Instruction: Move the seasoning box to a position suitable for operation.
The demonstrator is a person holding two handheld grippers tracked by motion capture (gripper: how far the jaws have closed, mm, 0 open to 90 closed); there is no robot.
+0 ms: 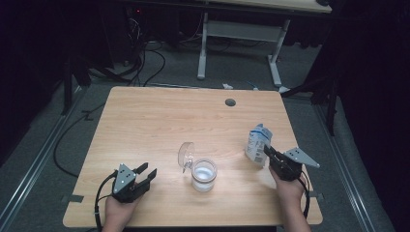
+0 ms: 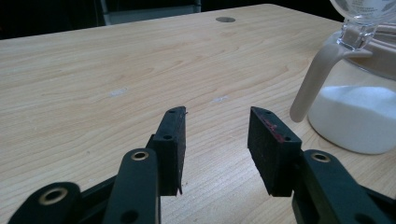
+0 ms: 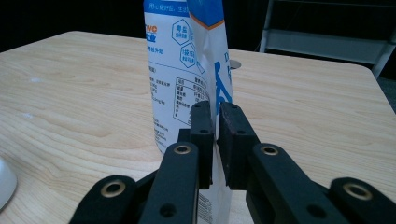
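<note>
Two grippers work over a pale wooden table [image 1: 159, 121] that takes up the middle of the high view, a small round hole [image 1: 230, 102] near its far edge. At centre, slightly low in that frame, stands a clear glass jar [image 1: 203, 175] holding white grains, its hinged lid [image 1: 185, 154] flipped up and leaning to the jar's upper left. To the right of it, well apart, a white-and-blue pouch [image 1: 256, 144] stands upright on the wood. The right gripper [image 1: 269, 152] comes up from the lower right on a hand; in the right gripper view its pads sit close on either side of the pouch's thin side seam [image 3: 215, 93] — a sliver of gap shows at the right pad, so I cannot tell whether they pinch it. The left gripper [image 1: 147, 171] rests at lower left — jaws spread, nothing between them, the jar just beyond its right jaw in the left gripper view.
</note>
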